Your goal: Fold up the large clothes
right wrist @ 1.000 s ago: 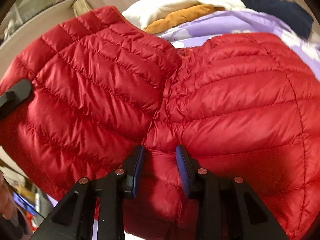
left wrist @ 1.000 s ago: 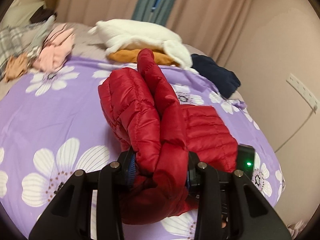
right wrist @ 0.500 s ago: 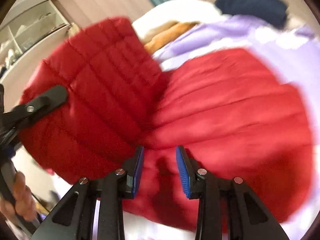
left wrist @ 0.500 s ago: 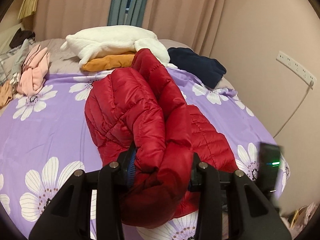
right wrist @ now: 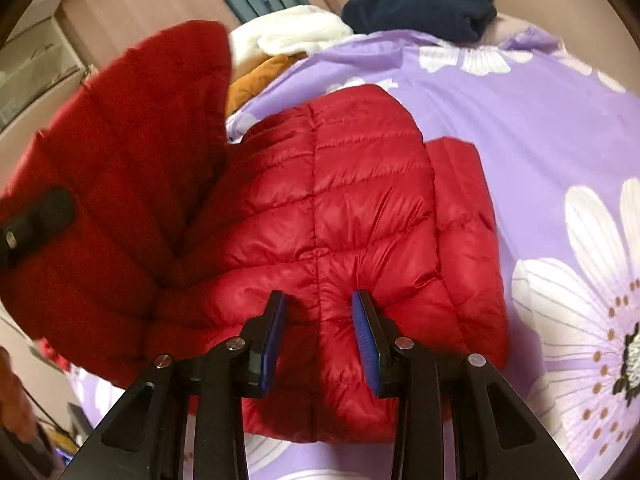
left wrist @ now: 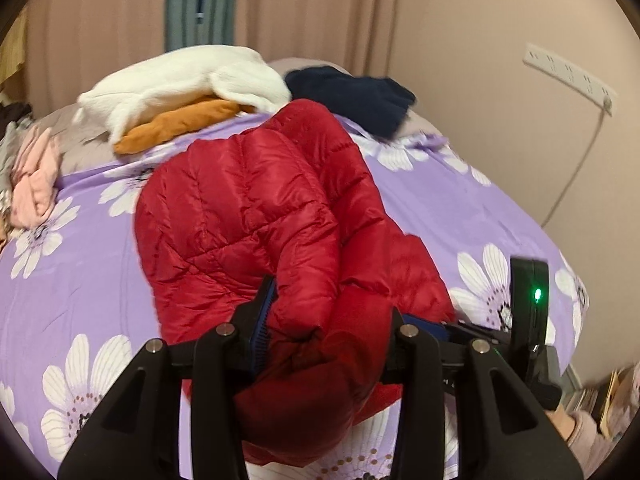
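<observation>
A red quilted puffer jacket (left wrist: 256, 216) lies bunched on the purple flowered bedspread (left wrist: 460, 208). My left gripper (left wrist: 332, 316) is shut on a thick fold of the jacket and holds it raised. In the right wrist view the jacket (right wrist: 340, 208) spreads across the bedspread (right wrist: 540, 120). My right gripper (right wrist: 318, 328) is shut on the jacket's near edge, with padding bulging between the blue pads. The raised flap at the left carries a left gripper finger (right wrist: 36, 216). The right gripper's body (left wrist: 528, 300), with a green light, shows in the left wrist view.
At the head of the bed lie a white fleece (left wrist: 180, 84) over an orange garment (left wrist: 180, 124), a navy garment (left wrist: 352, 96), and pink clothes (left wrist: 34, 180) at the left. A wall with a power strip (left wrist: 568, 80) is to the right. Curtains hang behind.
My left gripper has lifted its fold of jacket higher and swung it over. My right gripper has drawn back, so more bedspread shows beyond the jacket.
</observation>
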### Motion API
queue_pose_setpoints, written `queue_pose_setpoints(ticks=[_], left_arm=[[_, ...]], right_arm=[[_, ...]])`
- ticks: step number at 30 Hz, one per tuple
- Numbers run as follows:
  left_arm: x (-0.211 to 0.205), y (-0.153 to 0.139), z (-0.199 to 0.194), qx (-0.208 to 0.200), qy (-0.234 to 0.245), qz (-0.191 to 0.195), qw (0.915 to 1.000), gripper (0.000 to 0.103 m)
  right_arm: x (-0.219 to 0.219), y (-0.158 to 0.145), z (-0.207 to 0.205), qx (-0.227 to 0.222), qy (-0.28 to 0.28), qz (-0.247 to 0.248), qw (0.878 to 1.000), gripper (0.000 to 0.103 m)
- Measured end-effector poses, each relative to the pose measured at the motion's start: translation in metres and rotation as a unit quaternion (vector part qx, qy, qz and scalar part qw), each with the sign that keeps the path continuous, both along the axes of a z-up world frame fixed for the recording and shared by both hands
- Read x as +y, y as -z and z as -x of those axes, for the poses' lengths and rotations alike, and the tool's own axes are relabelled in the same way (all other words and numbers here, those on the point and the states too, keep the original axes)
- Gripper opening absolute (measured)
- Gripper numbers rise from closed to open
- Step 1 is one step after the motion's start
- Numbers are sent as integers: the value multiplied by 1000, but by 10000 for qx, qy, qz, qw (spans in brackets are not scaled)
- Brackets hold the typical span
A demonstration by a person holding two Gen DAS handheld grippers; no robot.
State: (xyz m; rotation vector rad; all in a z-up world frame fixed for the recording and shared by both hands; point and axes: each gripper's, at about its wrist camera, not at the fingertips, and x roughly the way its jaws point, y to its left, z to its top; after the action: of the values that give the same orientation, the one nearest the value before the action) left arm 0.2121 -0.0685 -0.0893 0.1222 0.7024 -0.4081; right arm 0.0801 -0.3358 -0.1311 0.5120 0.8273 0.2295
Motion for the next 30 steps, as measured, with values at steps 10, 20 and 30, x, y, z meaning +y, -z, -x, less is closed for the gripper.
queue_pose_setpoints(ticks=[10,20,30], left_arm=[[-14,38,-11,799,848,428,9923,67],[-16,38,-7,990,1060,612,9875,71],[-7,34,-7,1091,1062,744,9855,71]], right_arm=[[-76,7,7,-398,399,-2546,9654,68],[-23,-32,-35,-431,-724,-2375,9677,82],[8,-53,-52,-586,-885,-1050,9888,23]])
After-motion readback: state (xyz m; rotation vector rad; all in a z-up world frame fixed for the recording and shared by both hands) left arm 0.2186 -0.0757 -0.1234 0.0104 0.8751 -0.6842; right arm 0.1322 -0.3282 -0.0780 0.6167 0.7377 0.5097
